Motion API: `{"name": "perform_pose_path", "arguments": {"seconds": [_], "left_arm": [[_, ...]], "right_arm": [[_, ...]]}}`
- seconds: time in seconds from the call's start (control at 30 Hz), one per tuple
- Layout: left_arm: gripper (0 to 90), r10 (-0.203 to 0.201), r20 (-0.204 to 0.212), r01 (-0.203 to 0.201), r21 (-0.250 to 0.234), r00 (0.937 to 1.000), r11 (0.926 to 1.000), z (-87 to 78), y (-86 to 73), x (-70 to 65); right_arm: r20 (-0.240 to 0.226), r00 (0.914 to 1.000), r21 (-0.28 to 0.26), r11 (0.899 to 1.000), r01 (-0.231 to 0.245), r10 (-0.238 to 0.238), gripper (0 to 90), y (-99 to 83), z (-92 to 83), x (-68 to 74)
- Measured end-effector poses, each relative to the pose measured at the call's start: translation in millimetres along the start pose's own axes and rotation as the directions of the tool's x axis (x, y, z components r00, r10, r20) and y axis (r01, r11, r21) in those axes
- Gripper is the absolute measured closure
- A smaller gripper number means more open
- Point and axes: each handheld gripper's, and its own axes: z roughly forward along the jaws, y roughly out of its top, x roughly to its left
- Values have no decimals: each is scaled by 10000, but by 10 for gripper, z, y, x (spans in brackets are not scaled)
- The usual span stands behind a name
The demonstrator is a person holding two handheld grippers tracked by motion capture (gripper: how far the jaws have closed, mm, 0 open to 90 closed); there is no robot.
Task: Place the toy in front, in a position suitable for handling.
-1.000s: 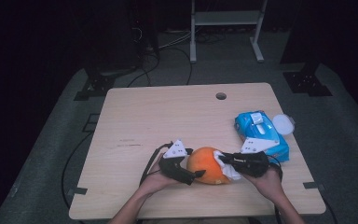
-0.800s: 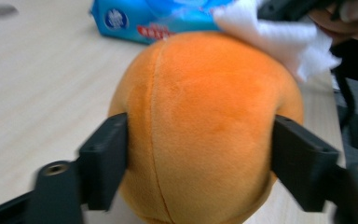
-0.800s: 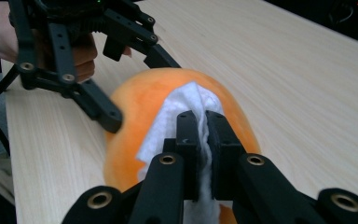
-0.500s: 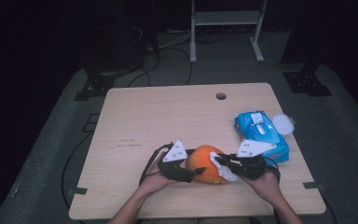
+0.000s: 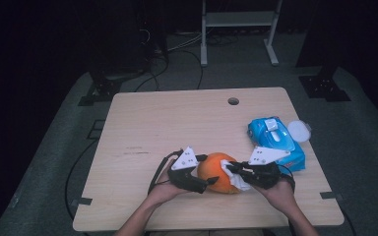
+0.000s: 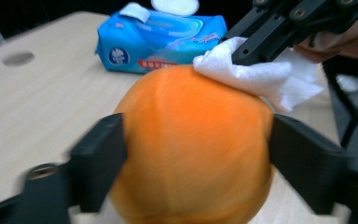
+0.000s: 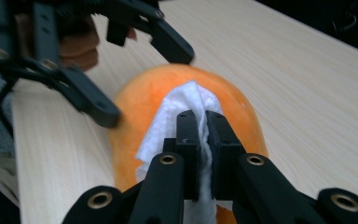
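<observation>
A round orange fruit [image 5: 214, 169] rests on the wooden table [image 5: 177, 128] near its front edge. My left gripper [image 5: 206, 171] straddles it from the left. In the left gripper view its jaws touch both flanks of the fruit [image 6: 191, 149]; they have just been opening a little with the fruit still between them. My right gripper [image 7: 204, 123] is shut on a white wipe [image 7: 177, 112] and presses it onto the top of the fruit [image 7: 140, 98]. In the left gripper view the wipe [image 6: 261, 74] drapes over the fruit's far side.
A blue pack of wet wipes [image 5: 275, 142] lies at the right of the table, its white lid [image 5: 299, 130] flipped open. A cable hole [image 5: 233, 101] sits near the far edge. Bare wood stretches to the left and behind the fruit.
The right gripper has slid the wipe a little leftward over the fruit. The left gripper has stayed around the fruit, barely shifting.
</observation>
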Motion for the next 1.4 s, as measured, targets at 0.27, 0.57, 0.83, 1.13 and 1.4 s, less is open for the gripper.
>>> {"name": "perform_pose_path", "arguments": {"seconds": [0.27, 0.57, 0.83, 1.13, 1.4], "left_arm": [[268, -369, -344, 380, 342, 9987, 9987, 92, -16, -8], [334, 1222, -631, -1173, 767, 9905, 9901, 56, 46, -140], [201, 267, -273, -254, 481, 9993, 9985, 93, 38, -95], [310, 1854, -793, -1798, 730, 9795, 9810, 117, 53, -269], [199, 924, -346, -909, 417, 9951, 9950, 126, 25, -197]], "right_arm": [[436, 9986, -36, 9996, -282, 283, 836, -29, -51, -52], [70, 9973, -331, 9968, 728, -726, 837, 121, -22, 192], [734, 9973, -201, 9998, 66, -51, 836, 12, -116, -3], [20, 9953, -270, 9949, 968, -968, 837, 164, 9, 287], [1127, 9928, -140, 9990, 426, -408, 836, 70, -143, 24]]}}
